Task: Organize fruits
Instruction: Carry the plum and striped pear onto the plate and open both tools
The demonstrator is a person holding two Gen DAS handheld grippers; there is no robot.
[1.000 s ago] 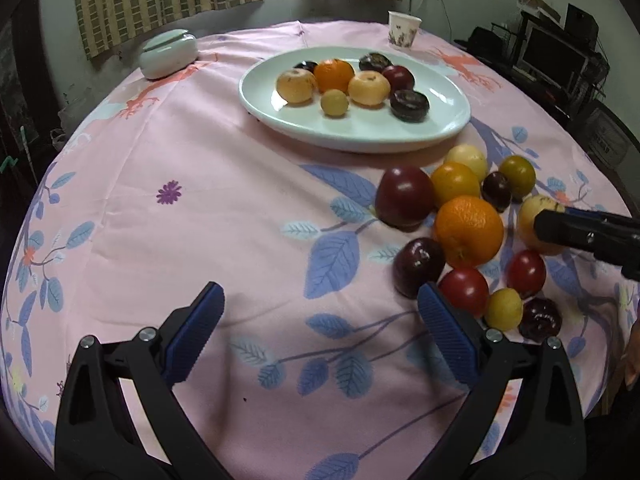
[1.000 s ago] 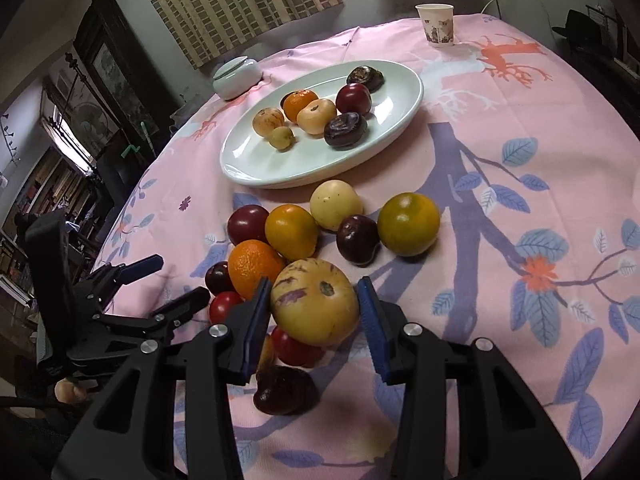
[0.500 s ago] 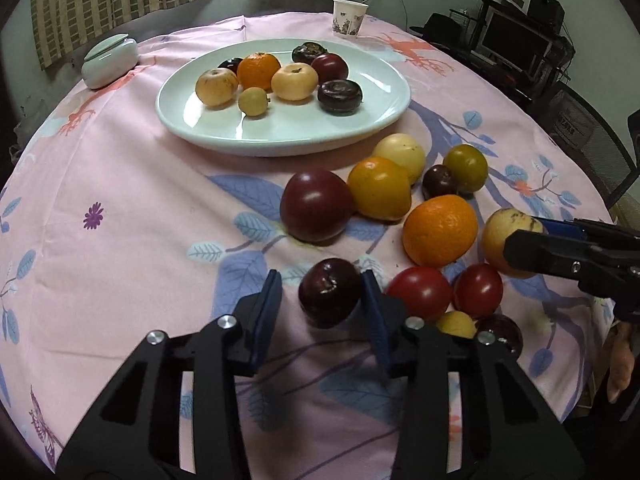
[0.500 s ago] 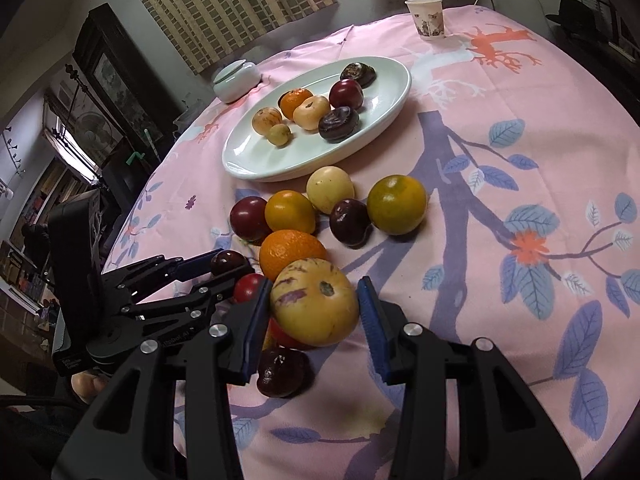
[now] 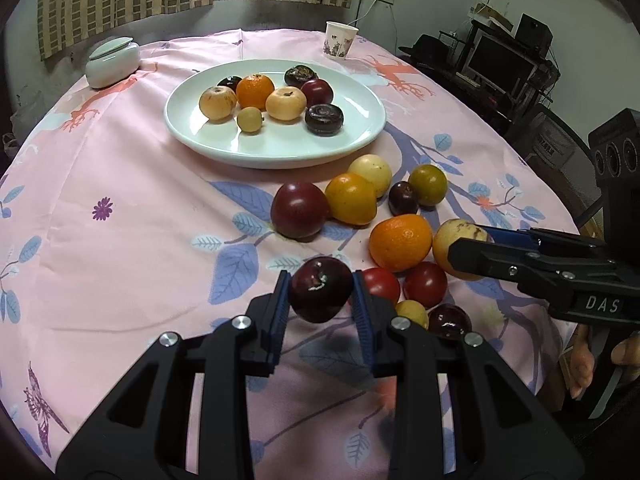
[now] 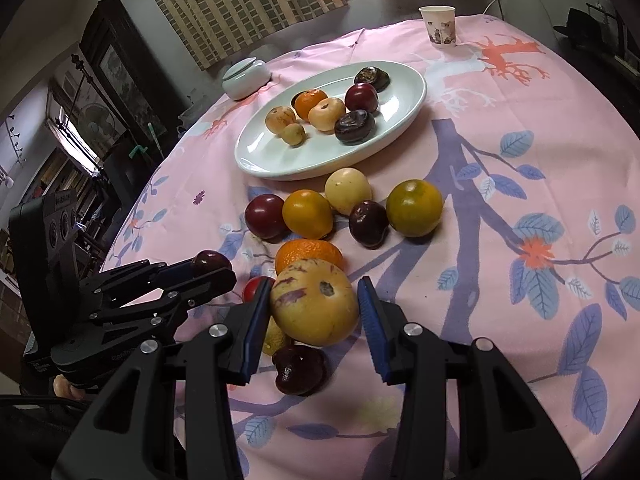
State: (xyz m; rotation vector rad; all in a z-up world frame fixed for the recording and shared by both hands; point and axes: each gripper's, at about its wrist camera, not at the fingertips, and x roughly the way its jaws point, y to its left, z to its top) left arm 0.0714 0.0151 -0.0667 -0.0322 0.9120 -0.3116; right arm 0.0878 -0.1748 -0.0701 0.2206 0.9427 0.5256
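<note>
Your left gripper (image 5: 320,300) has just been closing and its blue pads now clamp a dark red plum (image 5: 320,294), which a second ago lay on the cloth outside wide-open jaws and is now lifted slightly clear of it. Your right gripper (image 6: 314,312) is clamped on a yellow purple-streaked fruit (image 6: 314,306), as before, with no change in its place. The white oval plate (image 5: 280,152) holds eight fruits, unchanged: an orange (image 5: 255,91), two pale apple-like fruits (image 5: 218,103), a small yellow one (image 5: 249,119), a red plum (image 5: 317,93) and three dark ones (image 5: 324,119). Between the jaws and the plate, loose fruit lies on the pink floral tablecloth (image 5: 120,200): a large red plum (image 5: 299,210), a yellow-orange fruit (image 5: 351,199), a pale yellow fruit (image 5: 370,170), a green-yellow citrus (image 5: 427,179), a small dark plum (image 5: 403,199), an orange (image 5: 400,243) and two red tomatoes (image 5: 425,284). At the table's far edge stand a paper cup (image 5: 340,40) and a lidded white jar (image 5: 113,62).
</note>
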